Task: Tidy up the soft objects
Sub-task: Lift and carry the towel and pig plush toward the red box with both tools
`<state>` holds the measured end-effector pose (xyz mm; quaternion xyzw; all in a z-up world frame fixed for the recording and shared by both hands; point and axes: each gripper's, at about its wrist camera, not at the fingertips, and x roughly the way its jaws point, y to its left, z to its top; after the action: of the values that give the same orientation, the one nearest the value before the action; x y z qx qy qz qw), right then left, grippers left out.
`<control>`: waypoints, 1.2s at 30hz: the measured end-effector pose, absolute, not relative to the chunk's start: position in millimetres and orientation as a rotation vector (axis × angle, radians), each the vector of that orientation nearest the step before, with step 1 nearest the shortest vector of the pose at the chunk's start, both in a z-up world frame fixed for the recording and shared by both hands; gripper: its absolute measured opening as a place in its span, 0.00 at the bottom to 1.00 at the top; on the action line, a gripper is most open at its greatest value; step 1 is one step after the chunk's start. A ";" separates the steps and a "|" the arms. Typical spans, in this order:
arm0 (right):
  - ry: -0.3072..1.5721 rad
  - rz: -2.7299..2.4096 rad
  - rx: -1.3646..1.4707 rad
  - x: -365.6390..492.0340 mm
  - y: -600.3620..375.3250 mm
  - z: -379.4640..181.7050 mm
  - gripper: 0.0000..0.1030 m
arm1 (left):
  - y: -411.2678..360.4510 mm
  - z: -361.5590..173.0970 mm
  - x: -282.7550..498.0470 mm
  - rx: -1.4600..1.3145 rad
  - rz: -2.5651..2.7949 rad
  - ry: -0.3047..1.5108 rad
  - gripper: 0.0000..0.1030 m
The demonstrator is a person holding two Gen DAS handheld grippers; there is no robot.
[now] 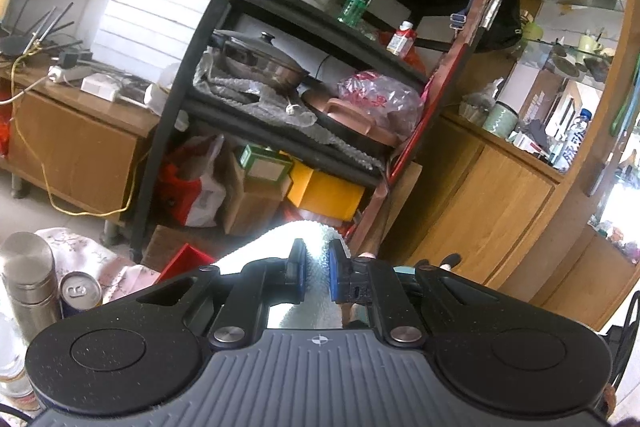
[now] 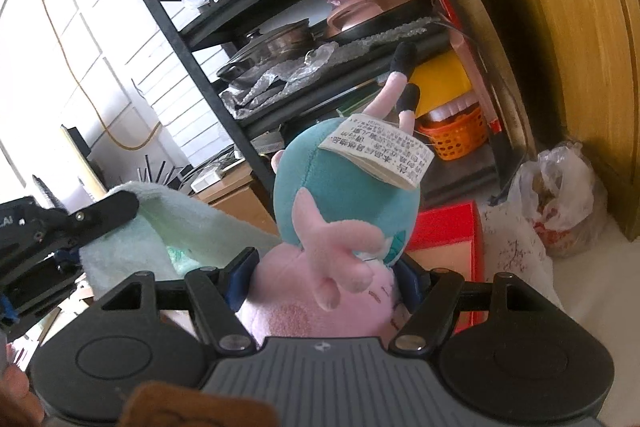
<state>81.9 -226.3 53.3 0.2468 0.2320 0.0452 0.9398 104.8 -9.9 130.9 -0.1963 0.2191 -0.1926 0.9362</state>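
In the left wrist view my left gripper point(image 1: 316, 267) is shut on a pale mint towel point(image 1: 298, 239) that rises between its blue pads and drapes over them. The right wrist view shows that same towel point(image 2: 176, 223) hanging from the left gripper point(image 2: 86, 227) at the left edge. My right gripper point(image 2: 326, 283) is shut on a pink and teal plush doll point(image 2: 344, 203), held upside down by its pink head. The doll's pink legs with black shoes point(image 2: 404, 61) point up, and a white printed tag point(image 2: 384, 155) lies on its teal body.
A black metal shelf rack point(image 1: 224, 11) full of pots, bags and bottles stands ahead. A wooden cabinet point(image 1: 488, 203) is to its right and a low wooden cabinet point(image 1: 76, 143) to its left. A steel flask point(image 1: 28, 275) and can point(image 1: 80, 293) stand lower left. Red box point(image 2: 448, 227), plastic bag point(image 2: 560, 195).
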 end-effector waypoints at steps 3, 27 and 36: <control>0.462 0.078 0.491 90.5 -227.8 54.2 0.42 | -11.6 129.1 114.4 -0.401 -0.385 0.453 0.08; 0.488 0.034 0.464 150.7 -234.5 41.2 0.42 | -27.1 107.5 174.7 -0.368 -0.335 0.498 0.09; 0.518 0.005 0.449 171.9 -240.7 26.0 0.41 | -32.5 91.5 193.7 -0.353 -0.315 0.537 0.10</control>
<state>171.9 -240.7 26.0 0.2199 0.2538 0.0025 0.9419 193.7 -32.5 91.5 -0.1727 0.2628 -0.1540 0.9367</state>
